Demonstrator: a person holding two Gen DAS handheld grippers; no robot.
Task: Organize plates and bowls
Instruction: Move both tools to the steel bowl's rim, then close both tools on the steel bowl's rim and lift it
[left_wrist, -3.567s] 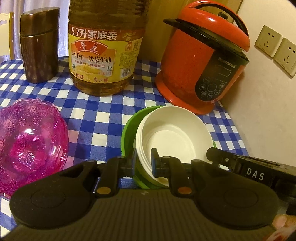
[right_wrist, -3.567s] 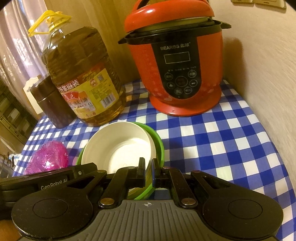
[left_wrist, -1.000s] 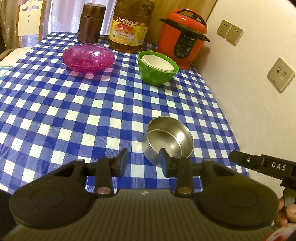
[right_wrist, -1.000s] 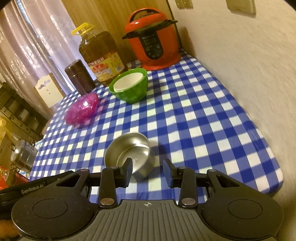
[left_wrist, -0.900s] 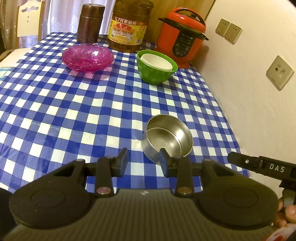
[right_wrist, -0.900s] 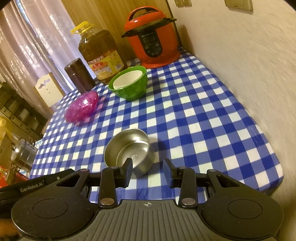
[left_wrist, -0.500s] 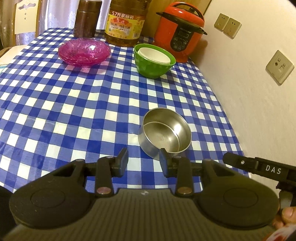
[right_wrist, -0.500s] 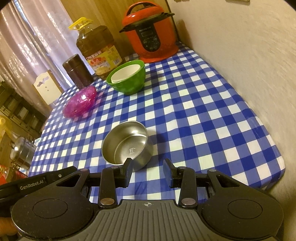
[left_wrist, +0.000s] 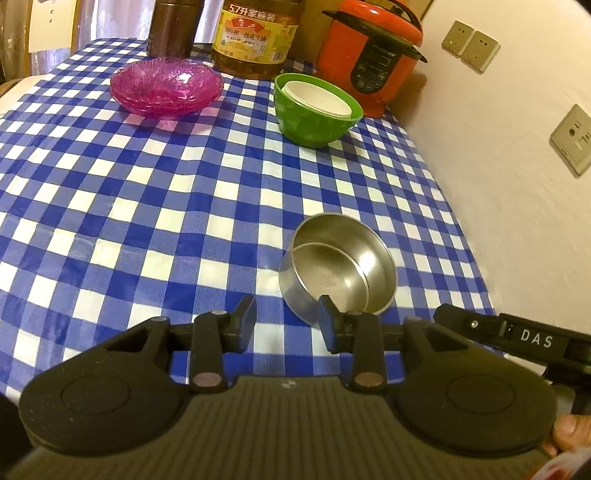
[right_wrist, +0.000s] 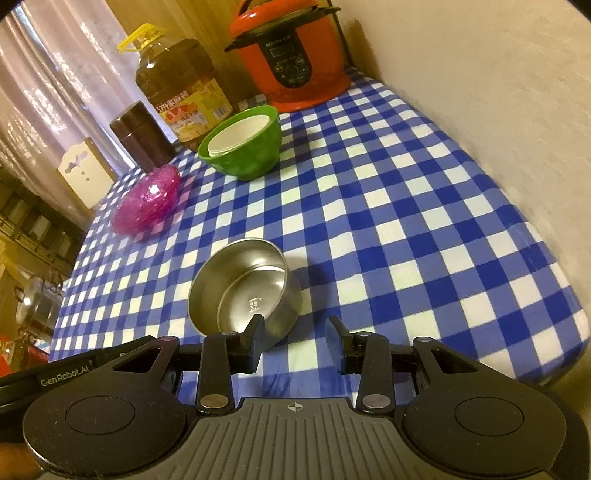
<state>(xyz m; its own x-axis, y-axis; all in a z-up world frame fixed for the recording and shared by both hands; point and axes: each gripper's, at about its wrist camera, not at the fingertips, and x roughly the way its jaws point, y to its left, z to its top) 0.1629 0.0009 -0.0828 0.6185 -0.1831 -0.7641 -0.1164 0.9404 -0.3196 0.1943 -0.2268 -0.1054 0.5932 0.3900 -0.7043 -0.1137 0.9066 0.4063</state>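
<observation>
Steel bowls: two round, shiny metal bowls (left_wrist: 338, 266) nested one inside the other, sitting on the near part of the worktop (left_wrist: 147, 192) toward the wall side; the inner one carries a small stamped mark on its base (right_wrist: 255, 303).
Green bowl: smooth, glossy plastic bowl (left_wrist: 314, 110) at the far end of the worktop, in front of the cooker; it holds white bowls (left_wrist: 317, 99) stacked inside it.
Pink dishes: translucent, patterned glass dishes (left_wrist: 167, 88), wide and shallow with scalloped rims, stacked to the left of the green bowl and well apart from it.
Left claw: black fingers spread (left_wrist: 286, 317), nothing between them; it hovers just before the steel bowls, its right finger overlapping their near rim in view.
Right claw: fingers spread (right_wrist: 297, 338), holding nothing; its left finger sits in front of the steel bowls' near wall.
Worktop cover: blue-and-white checked cloth.
Behind: red electric cooker (left_wrist: 369, 59), large oil bottle (left_wrist: 255, 37), brown canister (right_wrist: 142, 138).
</observation>
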